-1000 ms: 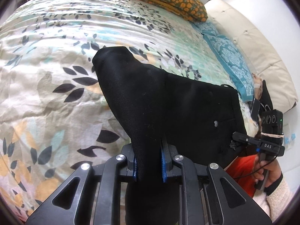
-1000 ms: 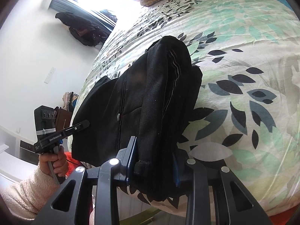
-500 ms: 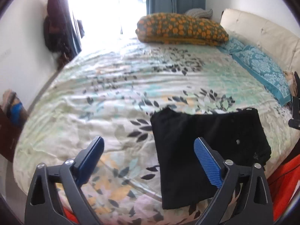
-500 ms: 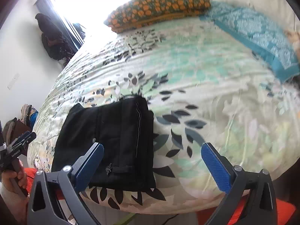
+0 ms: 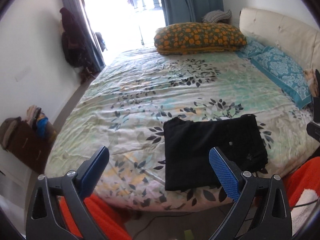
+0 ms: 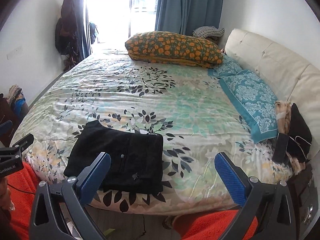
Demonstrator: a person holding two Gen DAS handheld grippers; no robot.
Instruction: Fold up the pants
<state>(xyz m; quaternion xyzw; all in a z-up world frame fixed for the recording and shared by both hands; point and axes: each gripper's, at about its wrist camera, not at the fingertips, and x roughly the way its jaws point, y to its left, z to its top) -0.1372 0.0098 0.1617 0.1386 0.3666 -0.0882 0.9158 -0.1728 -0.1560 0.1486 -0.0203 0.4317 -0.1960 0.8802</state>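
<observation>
Our left gripper [image 5: 159, 160] stands with its blue pads spread wide and nothing between them, its jaws having just been opening; we see only bedspread and the edge of the cloth through the gap. Our right gripper [image 6: 163, 165] is the same: jaws have just swung apart, pads wide, holding nothing.

The black pants [image 5: 212, 152] lie folded into a flat, roughly square bundle on the floral bedspread [image 5: 160, 92], near the front edge of the bed. In the right wrist view the pants [image 6: 122, 158] sit low and left, partly behind the right gripper's left finger; a small pale button shows on the top layer. Neither gripper touches them (both hang above and apart from the bed).

At the far side of the bed we see an orange-flowered pillow [image 5: 200, 37], and beside it, along the cream headboard [image 6: 276, 64], a teal patterned pillow [image 6: 248, 98]. Blue curtains [image 6: 188, 6] hang by a bright window behind. Bright orange fabric [image 6: 210, 226] fills the bottom of both views, below the bed's edge. At the left rim of the right wrist view, part of the left gripper's black body shows.
</observation>
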